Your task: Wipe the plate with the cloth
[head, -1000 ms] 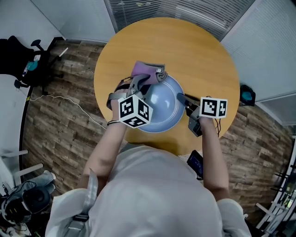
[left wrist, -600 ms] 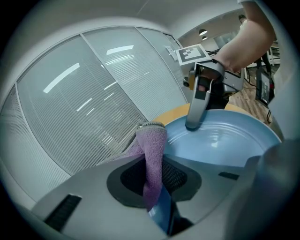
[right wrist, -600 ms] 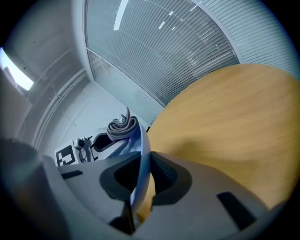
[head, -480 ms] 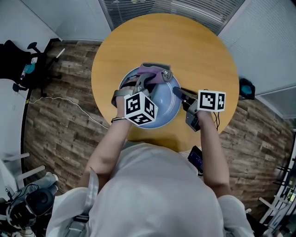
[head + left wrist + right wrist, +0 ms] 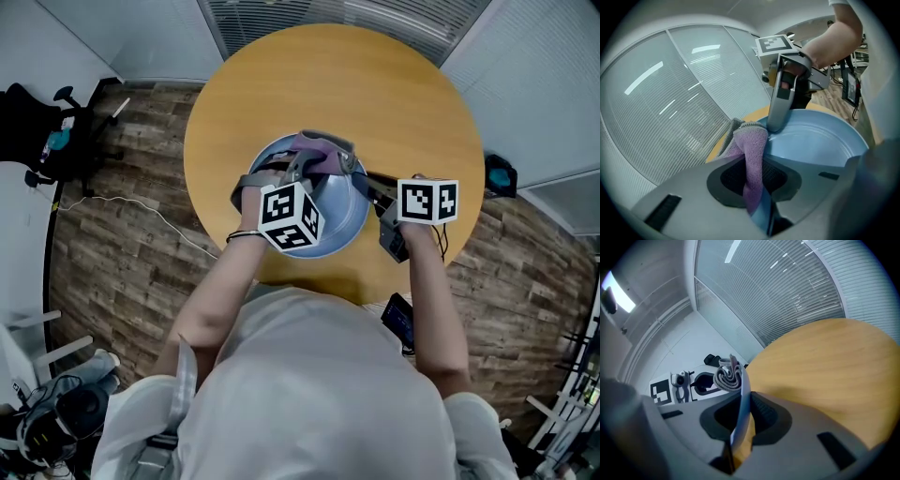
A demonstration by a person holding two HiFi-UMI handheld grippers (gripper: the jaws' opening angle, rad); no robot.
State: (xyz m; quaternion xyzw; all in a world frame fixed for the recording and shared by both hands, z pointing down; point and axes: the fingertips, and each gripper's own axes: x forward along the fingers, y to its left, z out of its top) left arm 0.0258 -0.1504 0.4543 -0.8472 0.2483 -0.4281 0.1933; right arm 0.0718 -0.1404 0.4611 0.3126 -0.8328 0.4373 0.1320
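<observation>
— How many of each?
— One plate [image 5: 343, 214]; one cloth [image 5: 317, 148]; one round table [image 5: 375, 94]; one chair [image 5: 37, 117].
— Anything else?
— Two grippers; the left gripper [image 5: 323, 161], the right gripper [image 5: 364, 180].

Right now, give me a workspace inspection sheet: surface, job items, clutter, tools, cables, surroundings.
Surface: round wooden table.
Job's things: blue plate toward the table's near edge; purple cloth at its far rim.
Clutter: nothing seen on the table.
Tools: left tool shut on the cloth; right tool shut on the plate's rim.
Cables: white cable on the floor, left of the table.
Surroundings: chair at left, blinds behind the table.
</observation>
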